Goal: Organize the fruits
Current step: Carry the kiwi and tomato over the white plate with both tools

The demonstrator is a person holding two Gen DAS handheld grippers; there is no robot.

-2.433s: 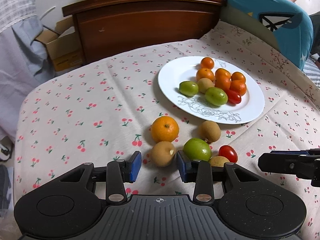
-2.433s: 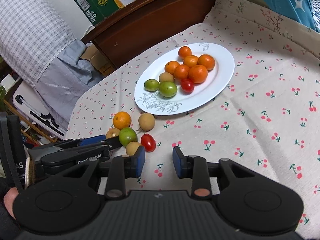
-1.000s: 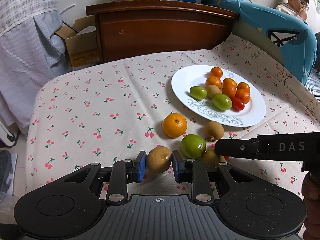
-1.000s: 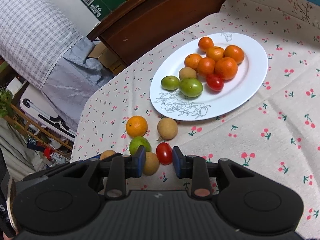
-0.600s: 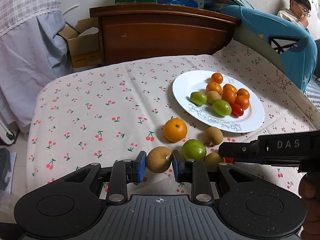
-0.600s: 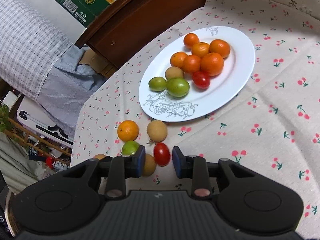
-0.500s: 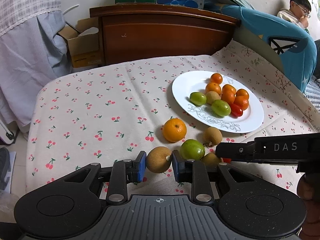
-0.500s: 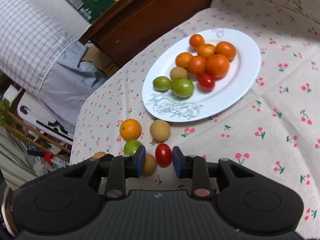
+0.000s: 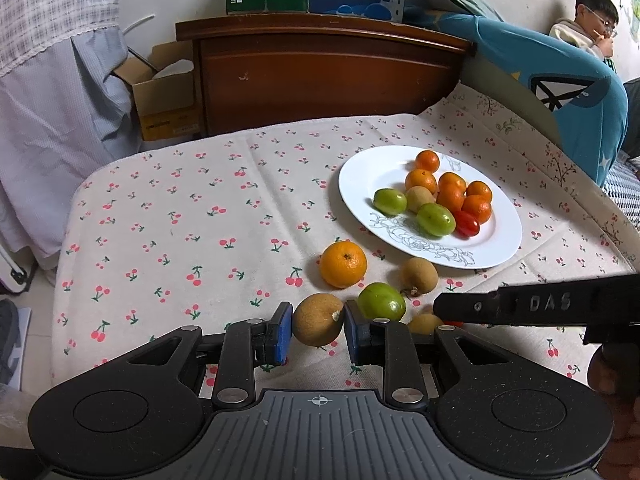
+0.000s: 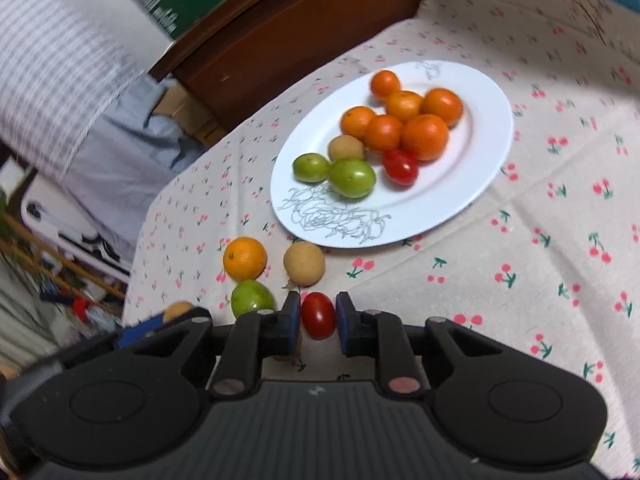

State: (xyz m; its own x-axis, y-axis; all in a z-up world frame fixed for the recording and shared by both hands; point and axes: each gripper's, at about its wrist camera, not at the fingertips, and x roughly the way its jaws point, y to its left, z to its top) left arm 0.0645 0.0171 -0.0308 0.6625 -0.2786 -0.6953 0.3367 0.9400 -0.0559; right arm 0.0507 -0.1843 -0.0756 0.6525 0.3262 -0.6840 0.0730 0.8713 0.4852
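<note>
My left gripper (image 9: 317,320) is shut on a brown kiwi (image 9: 317,319) and holds it above the cherry-print cloth. My right gripper (image 10: 318,314) is shut on a red cherry tomato (image 10: 318,315); its side shows in the left wrist view (image 9: 532,305). A white plate (image 9: 360,176) holds several small oranges, green fruits, a kiwi and a red tomato; it also shows in the right wrist view (image 10: 472,184). Loose on the cloth lie an orange (image 9: 343,264), a green fruit (image 9: 381,302), a brown kiwi (image 9: 419,275) and another brown fruit (image 9: 425,323).
A wooden headboard (image 9: 320,76) with boxes on top stands behind the cloth-covered surface. A cardboard box (image 9: 168,100) sits at the left. A blue cushion (image 9: 560,92) and a seated person (image 9: 592,20) are at the right. The cloth's left edge drops off.
My right gripper has closed its fingers onto the red tomato. My left gripper keeps the kiwi and has barely moved.
</note>
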